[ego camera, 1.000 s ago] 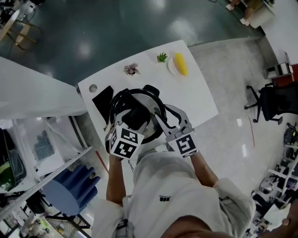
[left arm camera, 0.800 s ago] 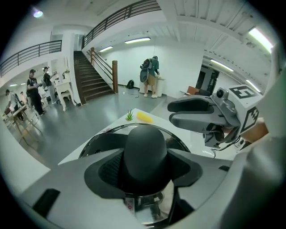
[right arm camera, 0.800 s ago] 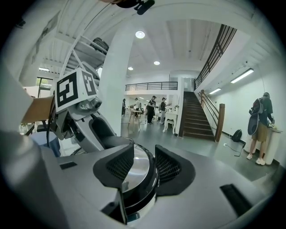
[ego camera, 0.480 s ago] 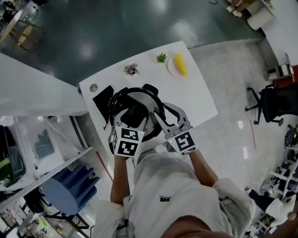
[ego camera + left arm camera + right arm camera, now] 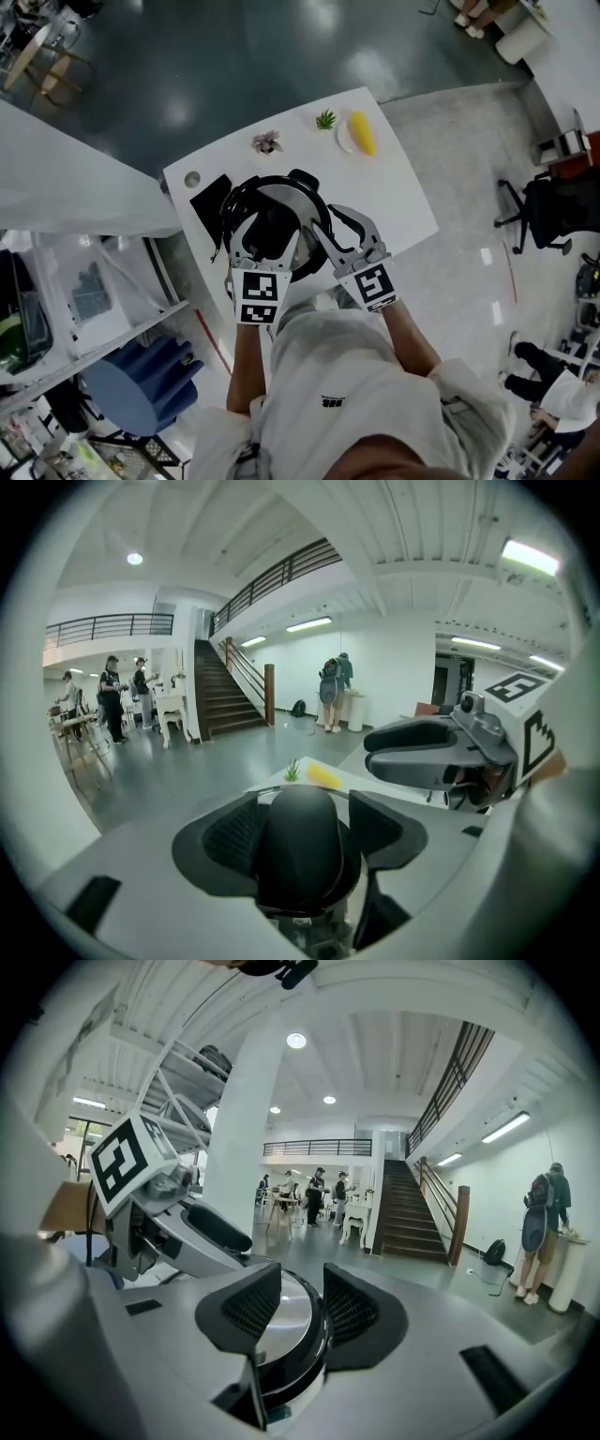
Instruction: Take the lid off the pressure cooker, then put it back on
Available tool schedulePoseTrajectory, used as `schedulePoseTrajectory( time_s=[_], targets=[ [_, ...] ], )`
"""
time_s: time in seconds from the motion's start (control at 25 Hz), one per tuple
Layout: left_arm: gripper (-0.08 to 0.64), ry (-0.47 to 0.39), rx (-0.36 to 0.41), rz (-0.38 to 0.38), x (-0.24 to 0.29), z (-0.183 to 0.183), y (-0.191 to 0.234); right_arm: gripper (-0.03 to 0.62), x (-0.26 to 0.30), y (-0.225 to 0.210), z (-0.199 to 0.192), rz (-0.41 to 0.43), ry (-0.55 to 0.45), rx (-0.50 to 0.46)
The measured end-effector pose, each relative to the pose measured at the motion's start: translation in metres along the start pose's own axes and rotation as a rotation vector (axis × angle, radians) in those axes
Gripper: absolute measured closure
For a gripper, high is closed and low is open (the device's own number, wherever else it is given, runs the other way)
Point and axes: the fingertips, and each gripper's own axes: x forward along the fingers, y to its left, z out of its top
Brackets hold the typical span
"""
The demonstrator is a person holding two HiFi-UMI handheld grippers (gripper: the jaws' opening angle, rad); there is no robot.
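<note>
White tabletop (image 5: 394, 202) holds the pressure cooker (image 5: 281, 195), lid on. Its black lid handle (image 5: 302, 846) stands right between the left gripper's (image 5: 305, 822) fingers (image 5: 234, 841), which have just been opening wide; the right gripper's (image 5: 302, 1302) fingers (image 5: 352, 1312) pinch the rim (image 5: 316, 1337).

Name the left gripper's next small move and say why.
Probably lift the left gripper clear of the black knob on the lid. Its fingers have just been opening, the knob stands between them ungripped, and the lid looks seated on the pressure cooker, whose rim the right gripper grips.
</note>
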Motion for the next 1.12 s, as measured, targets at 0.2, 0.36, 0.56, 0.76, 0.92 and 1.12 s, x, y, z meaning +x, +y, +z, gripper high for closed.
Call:
schedulePoseTrajectory(
  time_s=[0.2,0.36,0.56,0.76,0.92,1.12],
  targets=[
    [0.249,-0.088,0.003,0.038,-0.018,0.009,-0.002,0.453,-0.006,0.003,0.002,-0.02,0.026,-0.015],
    [0.253,-0.106,-0.01,0.05,-0.026,0.009,-0.002,0.453,-0.008,0.005,0.003,-0.018,0.003,-0.043],
    [0.264,-0.121,-0.006,0.055,-0.03,0.011,-0.005,0.453,-0.015,0.007,0.003,-0.025,0.022,-0.02],
    [0.268,-0.125,0.007,0.055,-0.032,0.013,-0.013,0.453,-0.023,0.007,0.004,-0.03,0.02,-0.011],
    [0.27,-0.131,0.007,0.063,-0.035,0.014,-0.017,0.454,-0.027,0.008,0.005,-0.024,0.024,-0.013],
    [0.272,-0.153,0.008,0.07,-0.036,0.018,-0.022,0.454,-0.031,0.007,0.007,-0.023,0.011,-0.004]
  ],
)
